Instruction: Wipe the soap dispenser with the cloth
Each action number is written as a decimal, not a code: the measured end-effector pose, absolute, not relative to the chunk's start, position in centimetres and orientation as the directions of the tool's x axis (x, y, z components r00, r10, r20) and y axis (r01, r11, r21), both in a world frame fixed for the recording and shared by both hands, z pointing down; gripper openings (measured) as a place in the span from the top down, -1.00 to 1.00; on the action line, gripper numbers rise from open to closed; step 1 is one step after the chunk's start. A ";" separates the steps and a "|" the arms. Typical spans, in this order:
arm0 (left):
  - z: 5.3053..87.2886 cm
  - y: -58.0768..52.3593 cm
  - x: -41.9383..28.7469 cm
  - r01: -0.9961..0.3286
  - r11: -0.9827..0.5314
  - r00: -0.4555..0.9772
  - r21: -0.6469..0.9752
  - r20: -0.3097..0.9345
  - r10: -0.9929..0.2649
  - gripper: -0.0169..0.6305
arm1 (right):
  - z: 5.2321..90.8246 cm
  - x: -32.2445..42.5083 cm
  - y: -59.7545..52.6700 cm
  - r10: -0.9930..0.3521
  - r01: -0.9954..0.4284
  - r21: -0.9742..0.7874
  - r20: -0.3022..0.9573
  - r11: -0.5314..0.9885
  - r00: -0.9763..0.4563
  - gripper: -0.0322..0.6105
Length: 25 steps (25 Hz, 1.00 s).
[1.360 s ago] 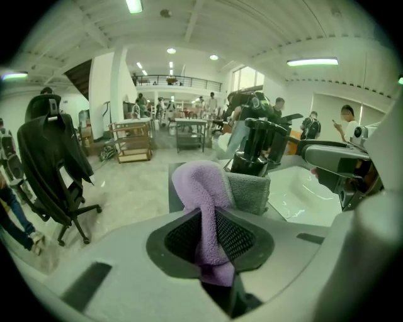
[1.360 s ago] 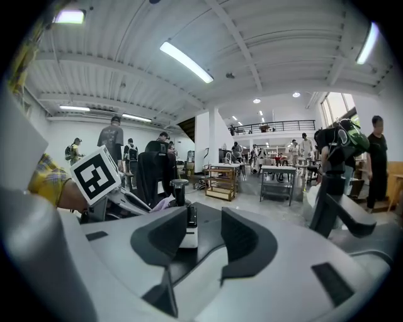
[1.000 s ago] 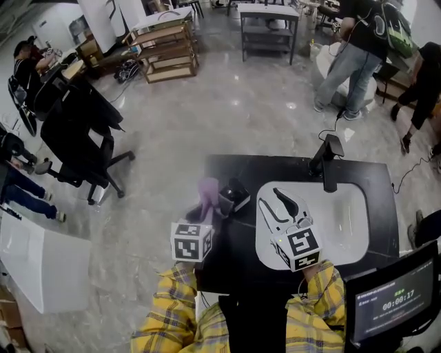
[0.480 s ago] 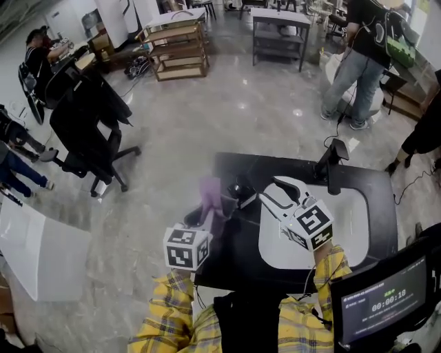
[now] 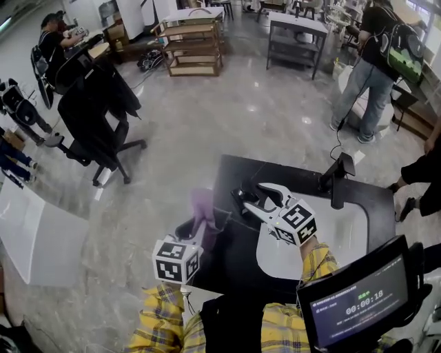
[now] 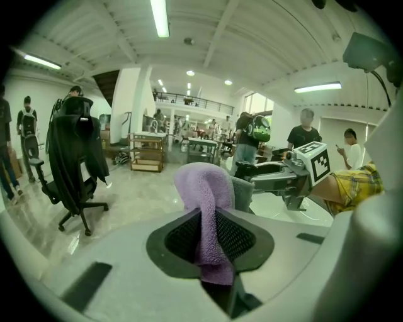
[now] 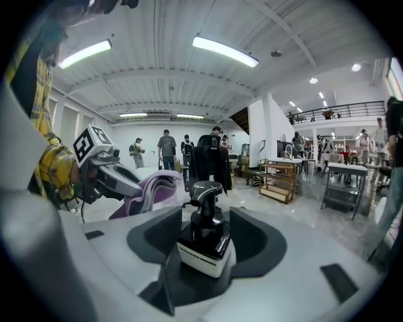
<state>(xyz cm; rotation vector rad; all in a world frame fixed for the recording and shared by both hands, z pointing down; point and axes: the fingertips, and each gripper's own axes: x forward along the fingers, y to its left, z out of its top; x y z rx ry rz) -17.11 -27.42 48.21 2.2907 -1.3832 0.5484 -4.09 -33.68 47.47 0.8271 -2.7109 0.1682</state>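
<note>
Now | left gripper (image 6: 211,234): jaws clamped on cloth (image 6: 204,188), near the soap dispenser (image 7: 203,242) | right gripper (image 7: 204,217): jaws just opening, apart, either side of the soap dispenser

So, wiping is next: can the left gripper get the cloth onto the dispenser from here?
Probably yes. The left gripper grips the cloth near the dispenser, with nothing between them. The right gripper has jaws, just opening, that flank its sides; the pump top is free.

floor (image 5: 227,131): glossy grey | office chair (image 5: 96,120): black, left | wooden rack (image 5: 193,48): far | ceiling tube lights (image 6: 160,17): on
</note>
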 end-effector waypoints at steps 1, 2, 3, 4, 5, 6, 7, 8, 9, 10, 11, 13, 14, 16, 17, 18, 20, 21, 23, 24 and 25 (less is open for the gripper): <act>48.3 -27.3 -17.2 -0.897 -0.419 0.424 0.138 0.528 -0.735 0.76 | 47.7 -4.3 -33.9 -0.521 -0.556 -0.027 0.315 0.831 -0.793 0.24; 48.4 -27.2 -17.4 -0.901 -0.412 0.418 0.137 0.532 -0.736 0.76 | 47.9 -4.5 -34.1 -0.518 -0.552 -0.027 0.314 0.833 -0.796 0.24; 48.5 -27.0 -17.5 -0.904 -0.405 0.411 0.136 0.535 -0.738 0.76 | 48.1 -4.7 -34.3 -0.515 -0.549 -0.023 0.315 0.835 -0.797 0.24; 48.5 -26.9 -17.6 -0.907 -0.398 0.405 0.137 0.538 -0.739 0.76 | 48.3 -4.9 -34.5 -0.514 -0.546 -0.018 0.316 0.837 -0.798 0.24; 48.6 -26.8 -17.7 -0.910 -0.392 0.401 0.138 0.539 -0.741 0.76 | 48.5 -5.1 -34.7 -0.513 -0.545 -0.013 0.317 0.839 -0.798 0.24; 48.6 -26.8 -17.8 -0.911 -0.388 0.398 0.139 0.541 -0.741 0.76 | 48.6 -5.3 -34.9 -0.513 -0.544 -0.009 0.317 0.839 -0.798 0.24; 48.7 -26.8 -17.9 -0.912 -0.385 0.396 0.140 0.542 -0.741 0.76 | 48.7 -5.3 -35.1 -0.515 -0.544 -0.007 0.314 0.839 -0.798 0.25; 48.8 -26.8 -18.0 -0.913 -0.383 0.394 0.140 0.543 -0.742 0.76 | 48.8 -5.4 -35.2 -0.517 -0.546 -0.007 0.310 0.838 -0.798 0.25; 48.9 -26.8 -18.0 -0.914 -0.380 0.392 0.141 0.544 -0.742 0.76 | 48.8 -5.4 -35.3 -0.519 -0.547 -0.006 0.307 0.837 -0.798 0.31; 49.0 -26.9 -18.1 -0.915 -0.377 0.390 0.141 0.545 -0.743 0.76 | 48.8 -5.4 -35.3 -0.521 -0.549 -0.006 0.304 0.836 -0.798 0.31; 49.1 -26.9 -18.1 -0.917 -0.374 0.388 0.142 0.546 -0.743 0.76 | 48.9 -5.4 -35.3 -0.525 -0.552 -0.005 0.302 0.834 -0.796 0.31; 49.2 -27.0 -18.1 -0.918 -0.369 0.386 0.147 0.546 -0.743 0.76 | 48.9 -5.5 -35.4 -0.538 -0.564 0.000 0.301 0.826 -0.787 0.31; 49.3 -27.0 -18.0 -0.917 -0.369 0.388 0.149 0.546 -0.743 0.76 | 48.8 -5.5 -35.4 -0.547 -0.573 0.004 0.303 0.820 -0.780 0.31; 49.3 -27.3 -17.8 -0.915 -0.372 0.392 0.153 0.546 -0.740 0.76 | 48.8 -5.5 -35.4 -0.569 -0.594 0.013 0.309 0.804 -0.762 0.32; 49.4 -27.4 -17.6 -0.914 -0.375 0.395 0.154 0.546 -0.739 0.76 | 48.8 -5.6 -35.5 -0.581 -0.607 0.018 0.311 0.795 -0.752 0.32; 49.4 -27.4 -17.5 -0.913 -0.377 0.398 0.155 0.546 -0.738 0.76 | 48.8 -5.6 -35.5 -0.596 -0.621 0.023 0.310 0.784 -0.741 0.32; 49.5 -27.5 -17.4 -0.911 -0.381 0.402 0.157 0.546 -0.735 0.76 | 48.8 -5.7 -35.5 -0.628 -0.651 0.029 0.303 0.758 -0.717 0.32; 49.5 -27.6 -17.3 -0.910 -0.383 0.403 0.157 0.547 -0.733 0.76 | 48.8 -5.7 -35.5 -0.644 -0.667 0.030 0.299 0.744 -0.704 0.32; 49.5 -27.6 -17.2 -0.909 -0.387 0.406 0.156 0.549 -0.731 0.76 | 48.7 -5.7 -35.5 -0.676 -0.701 0.028 0.295 0.713 -0.676 0.32; 49.6 -27.6 -17.2 -0.908 -0.388 0.406 0.156 0.550 -0.730 0.76 | 48.8 -5.7 -35.5 -0.692 -0.718 0.027 0.294 0.696 -0.660 0.32; 49.6 -27.6 -17.3 -0.908 -0.388 0.406 0.156 0.550 -0.730 0.76 | 48.8 -5.7 -35.5 -0.708 -0.736 0.025 0.293 0.677 -0.642 0.32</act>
